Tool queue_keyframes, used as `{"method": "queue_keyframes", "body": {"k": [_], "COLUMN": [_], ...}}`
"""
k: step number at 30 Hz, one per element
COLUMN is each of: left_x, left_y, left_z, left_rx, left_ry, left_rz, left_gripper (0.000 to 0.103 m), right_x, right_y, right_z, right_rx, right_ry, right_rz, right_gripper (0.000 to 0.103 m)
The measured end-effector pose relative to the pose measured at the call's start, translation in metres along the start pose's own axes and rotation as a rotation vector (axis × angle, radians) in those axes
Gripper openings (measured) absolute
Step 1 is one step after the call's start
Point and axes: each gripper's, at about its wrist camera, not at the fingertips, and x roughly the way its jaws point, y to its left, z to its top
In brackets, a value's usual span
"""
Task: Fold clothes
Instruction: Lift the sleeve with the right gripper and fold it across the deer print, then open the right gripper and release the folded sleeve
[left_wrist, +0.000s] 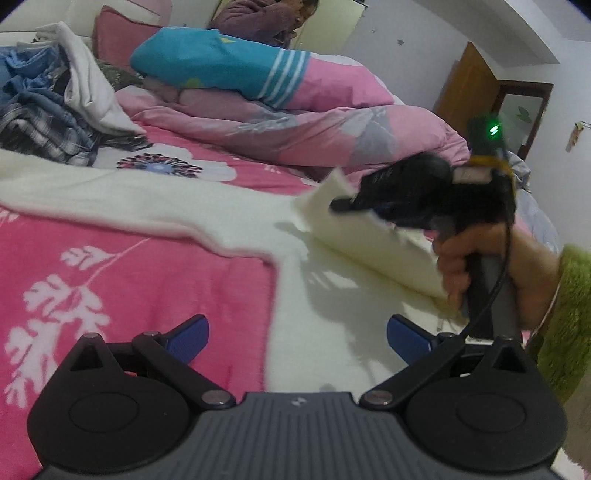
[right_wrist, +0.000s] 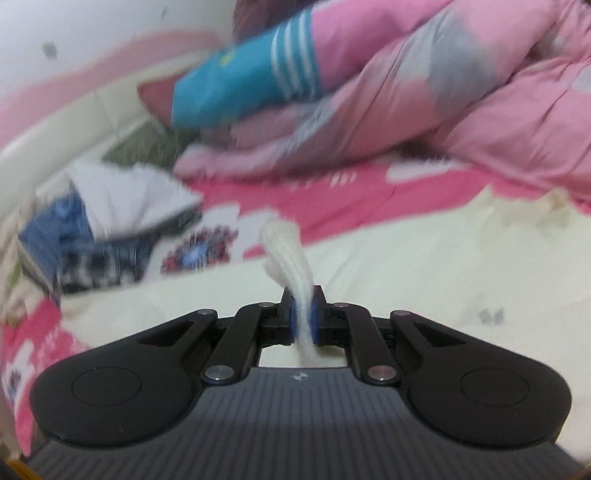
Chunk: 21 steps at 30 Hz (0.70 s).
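A cream fleecy garment (left_wrist: 147, 199) lies spread across the pink floral bed sheet (left_wrist: 110, 280). My right gripper (right_wrist: 303, 314) is shut on a bunched edge of this cream garment (right_wrist: 406, 258), and a strip of the fabric sticks up between its blue pads. In the left wrist view the same right gripper (left_wrist: 343, 203), held by a hand in a green sleeve, lifts a folded-over flap of the garment above the rest. My left gripper (left_wrist: 297, 334) stands open and low over the garment's near part, with nothing between its fingers.
A heap of unfolded clothes (left_wrist: 44, 103), blue, plaid and white, lies at the far left of the bed. A bunched pink duvet (left_wrist: 295, 125) and a turquoise striped pillow (left_wrist: 207, 62) fill the back. A person (left_wrist: 266, 18) sits behind them. A wooden door (left_wrist: 465, 85) stands at right.
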Motion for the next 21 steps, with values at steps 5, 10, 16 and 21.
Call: {"method": "queue_keyframes", "body": {"k": [5,10,16,21], "left_x": [-0.007,-0.014,-0.002,0.039], "left_y": [0.01,0.01,-0.014,-0.046], "left_z": [0.004,0.009,0.02,0.036], "left_rx": [-0.024,-0.049,-0.01,0.013], "left_ry": [-0.012,-0.033,-0.038,0.02], "left_rz": [-0.006,-0.048,-0.085,-0.11], "left_gripper": [0.103,0.103,0.101,0.083], "right_x": [0.013,-0.056,-0.179,-0.266], "right_y": [-0.002,-0.04,-0.131,-0.205], "right_z": [-0.011,-0.004,-0.029,-0.084], "right_rx": [0.07,0.209,0.499,0.749], "right_ry": [0.156,0.021,-0.233,-0.378], "right_rz": [0.118,0.271,0.266,0.137], "right_gripper": [0.034,0.056,0.057,0.057]}}
